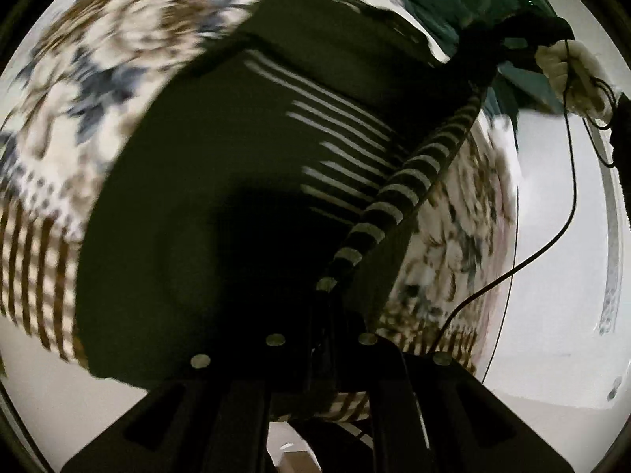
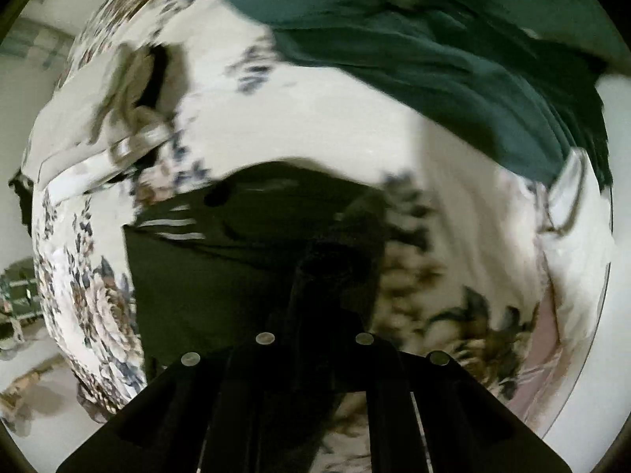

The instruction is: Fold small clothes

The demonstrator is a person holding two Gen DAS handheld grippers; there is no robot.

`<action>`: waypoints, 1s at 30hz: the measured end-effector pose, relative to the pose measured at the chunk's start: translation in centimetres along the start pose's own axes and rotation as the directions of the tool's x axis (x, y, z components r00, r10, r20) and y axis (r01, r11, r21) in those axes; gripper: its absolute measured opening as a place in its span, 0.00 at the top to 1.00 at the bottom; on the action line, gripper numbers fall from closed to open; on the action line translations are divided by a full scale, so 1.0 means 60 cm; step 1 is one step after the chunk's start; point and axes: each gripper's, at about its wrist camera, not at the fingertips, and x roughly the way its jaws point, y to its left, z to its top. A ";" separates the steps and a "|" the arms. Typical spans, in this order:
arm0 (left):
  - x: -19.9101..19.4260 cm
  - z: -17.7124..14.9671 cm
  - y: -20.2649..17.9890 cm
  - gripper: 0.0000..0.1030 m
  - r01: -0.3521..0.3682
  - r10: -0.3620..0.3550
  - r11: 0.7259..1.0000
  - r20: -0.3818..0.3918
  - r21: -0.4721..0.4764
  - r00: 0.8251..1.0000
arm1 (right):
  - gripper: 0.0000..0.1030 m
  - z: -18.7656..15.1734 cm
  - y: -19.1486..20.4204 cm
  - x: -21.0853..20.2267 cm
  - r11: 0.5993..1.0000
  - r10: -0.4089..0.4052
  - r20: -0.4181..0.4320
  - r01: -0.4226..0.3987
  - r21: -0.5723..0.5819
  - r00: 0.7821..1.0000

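A dark garment with pale stripes [image 1: 221, 205] is lying spread over a floral bedsheet [image 1: 79, 79] on a bed, and both tools are gripping it along one edge, which is being lifted clear of the sheet. In the left wrist view the left tool [image 1: 323, 315] is sitting pressed together on the striped hem [image 1: 398, 189], which is running taut up and away to the right tool [image 1: 524, 31], carried by a white-gloved hand [image 1: 575, 75] with a thin black cable [image 1: 552, 236] trailing below it. Holding the hem at two well-separated points is keeping that edge straight, which, as I judge it, is letting the cloth be carried over itself as one flat panel rather than bunching. In the right wrist view the right tool [image 2: 335, 276] is likewise looking closed on a dark fold of the same garment [image 2: 236, 260], though the dimness there is making the pinch itself hard to read; the rest of the cloth is hanging down and resting on the sheet below. A dark green fabric [image 2: 434, 51] is lying further up the bed, well apart from the work. Everything is blurred, so the fold seems to be under way, with the lifted edge not yet laid down on the body of the garment.
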 end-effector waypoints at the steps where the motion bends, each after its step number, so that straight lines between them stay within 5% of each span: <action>1: -0.008 -0.001 0.018 0.95 0.002 -0.002 1.000 0.013 -0.025 1.000 | 0.91 0.006 0.037 0.001 1.000 -0.020 -0.001 0.020 -0.020 1.000; 11: -0.009 -0.016 0.199 0.95 -0.013 0.029 0.970 0.060 -0.241 0.998 | 0.91 0.037 0.399 0.125 0.958 -0.206 0.007 0.203 -0.202 0.979; 18: 0.013 -0.005 0.277 0.93 -0.003 0.014 0.954 0.034 -0.300 0.999 | 0.88 0.031 0.481 0.220 0.935 -0.285 -0.008 0.277 -0.222 0.958; 21: 0.009 -0.009 0.309 0.91 0.024 -0.019 0.935 0.017 -0.354 1.000 | 0.66 0.022 0.482 0.223 0.951 -0.227 -0.057 0.208 -0.229 0.972; 22: 0.007 -0.013 0.319 0.80 0.043 -0.040 0.930 0.015 -0.366 0.999 | 0.61 0.012 0.479 0.217 0.961 -0.179 -0.082 0.156 -0.230 0.981; 23: 0.008 -0.016 0.325 0.58 0.062 -0.062 0.924 0.014 -0.378 0.998 | 0.51 0.000 0.475 0.210 0.967 -0.139 -0.101 0.113 -0.228 0.985; 25: 0.005 -0.030 0.340 0.27 0.147 -0.148 0.905 0.028 -0.398 0.989 | 0.47 -0.035 0.461 0.190 0.973 -0.076 -0.115 0.048 -0.226 0.990; 30: -0.006 -0.042 0.325 0.27 0.151 -0.155 0.934 0.013 -0.325 0.988 | 0.47 -0.136 0.403 0.171 0.970 -0.019 -0.157 -0.019 -0.241 0.987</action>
